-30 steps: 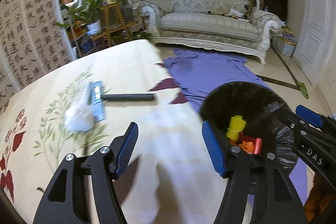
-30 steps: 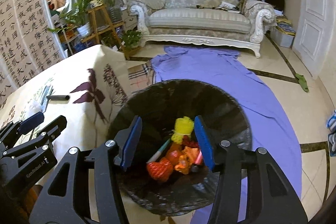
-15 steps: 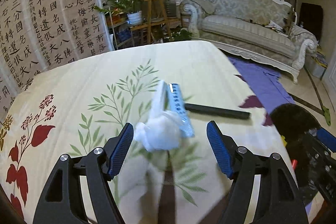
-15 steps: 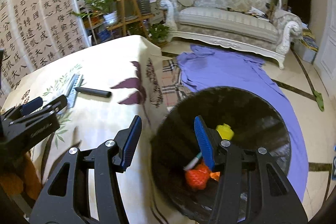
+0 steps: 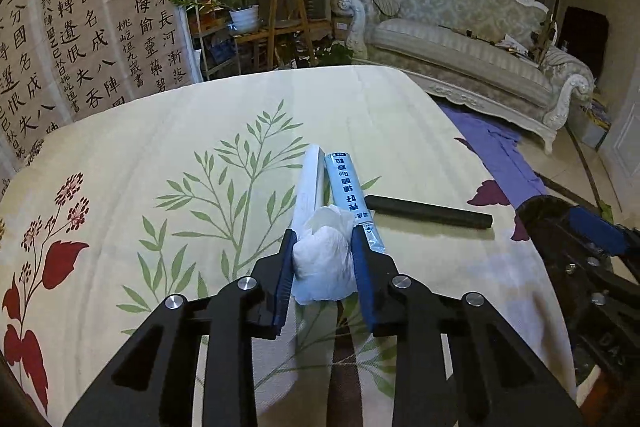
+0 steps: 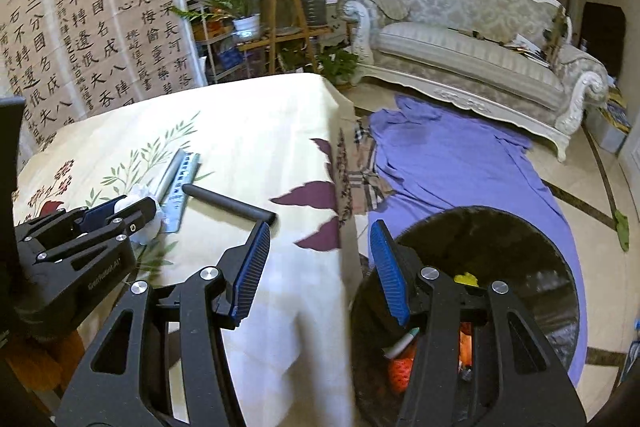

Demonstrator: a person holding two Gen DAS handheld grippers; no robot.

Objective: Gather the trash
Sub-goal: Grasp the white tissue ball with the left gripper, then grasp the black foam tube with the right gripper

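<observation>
A crumpled white tissue point(image 5: 326, 267) lies on the floral tablecloth point(image 5: 160, 131). My left gripper point(image 5: 323, 234) is closing, and its blue pads press the tissue from both sides. Just beyond it lie a white strip point(image 5: 308, 179), a blue-and-white packet point(image 5: 350, 195) and a black cylinder point(image 5: 428, 213). In the right wrist view, my right gripper point(image 6: 318, 235) stands open with nothing in it, straddling the table edge. The black bag-lined bin point(image 6: 520, 227) below right holds colourful trash. The left gripper point(image 6: 120, 209) and tissue point(image 6: 140, 193) show at that view's left.
A purple cloth point(image 6: 460, 167) is spread on the floor beyond the bin. An ornate sofa point(image 6: 472, 43) stands at the back right. A wooden plant stand point(image 6: 280, 23) and a calligraphy screen point(image 6: 80, 39) are behind the table.
My left gripper swung from beside the bin to over the table and closed its jaws on the tissue. My right gripper moved left, from over the bin to the table edge.
</observation>
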